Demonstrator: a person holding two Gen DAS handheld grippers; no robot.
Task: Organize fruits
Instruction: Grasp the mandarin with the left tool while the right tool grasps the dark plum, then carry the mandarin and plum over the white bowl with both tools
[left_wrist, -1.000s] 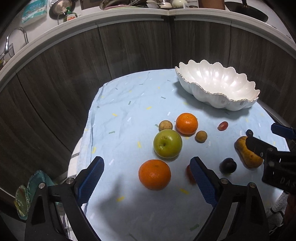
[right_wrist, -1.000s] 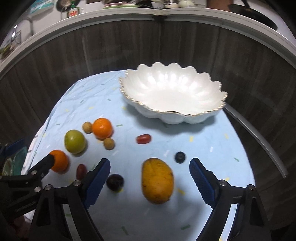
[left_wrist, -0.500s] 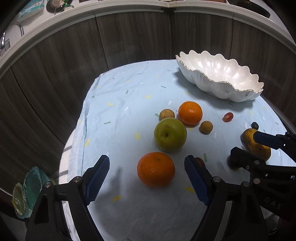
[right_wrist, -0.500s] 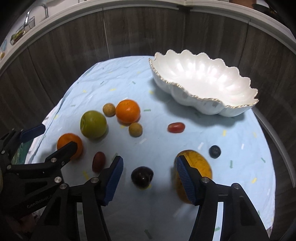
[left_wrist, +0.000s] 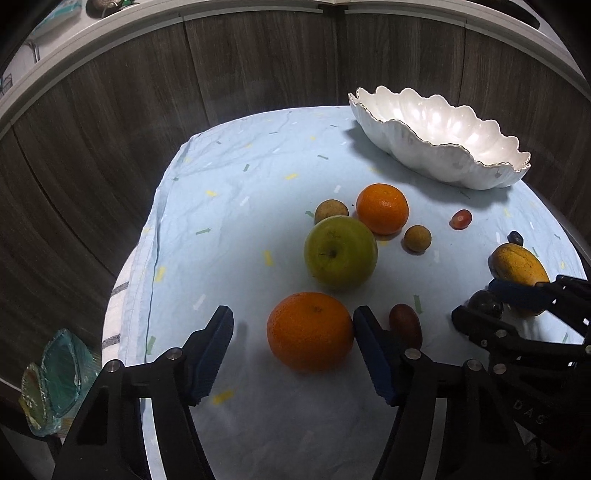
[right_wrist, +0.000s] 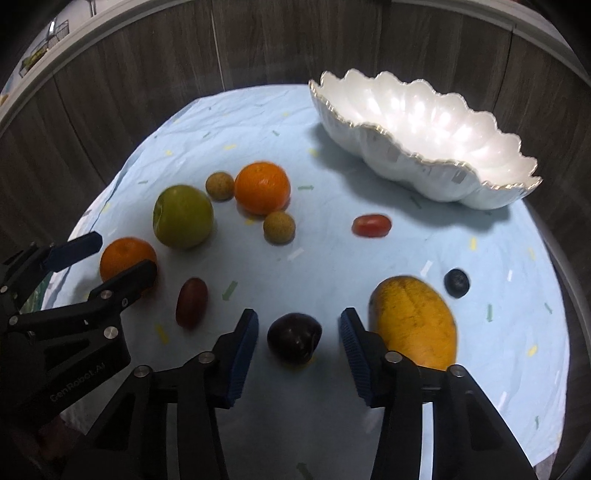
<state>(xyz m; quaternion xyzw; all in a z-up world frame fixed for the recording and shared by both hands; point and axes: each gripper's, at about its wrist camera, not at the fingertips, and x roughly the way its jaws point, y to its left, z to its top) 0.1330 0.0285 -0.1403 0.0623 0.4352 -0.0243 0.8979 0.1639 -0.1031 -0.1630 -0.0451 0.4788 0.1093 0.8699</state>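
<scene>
My left gripper (left_wrist: 291, 325) is open with its fingers on either side of the near orange (left_wrist: 310, 330); the right pad is close against it. My right gripper (right_wrist: 295, 328) is open around a dark plum (right_wrist: 294, 338), which lies on the cloth between its pads. A yellow mango (right_wrist: 415, 321) lies just right of the right finger. A green apple (left_wrist: 340, 252), a second orange (left_wrist: 382, 208), two small brown fruits (left_wrist: 417, 239), a red grape (right_wrist: 192, 302), a cherry tomato (right_wrist: 371, 225) and a blueberry (right_wrist: 457, 283) lie on the cloth. The white scalloped bowl (right_wrist: 391, 155) is empty.
The fruits lie on a light blue tablecloth (left_wrist: 236, 192) over a small table, with dark wood cabinet fronts (left_wrist: 258, 66) behind it. A teal glass dish (left_wrist: 55, 376) sits below the table's left edge. Each gripper shows in the other's view.
Both grippers moved forward and down toward the table. The left one now straddles the near orange. The right one shifted left from the mango and narrowed around the plum.
</scene>
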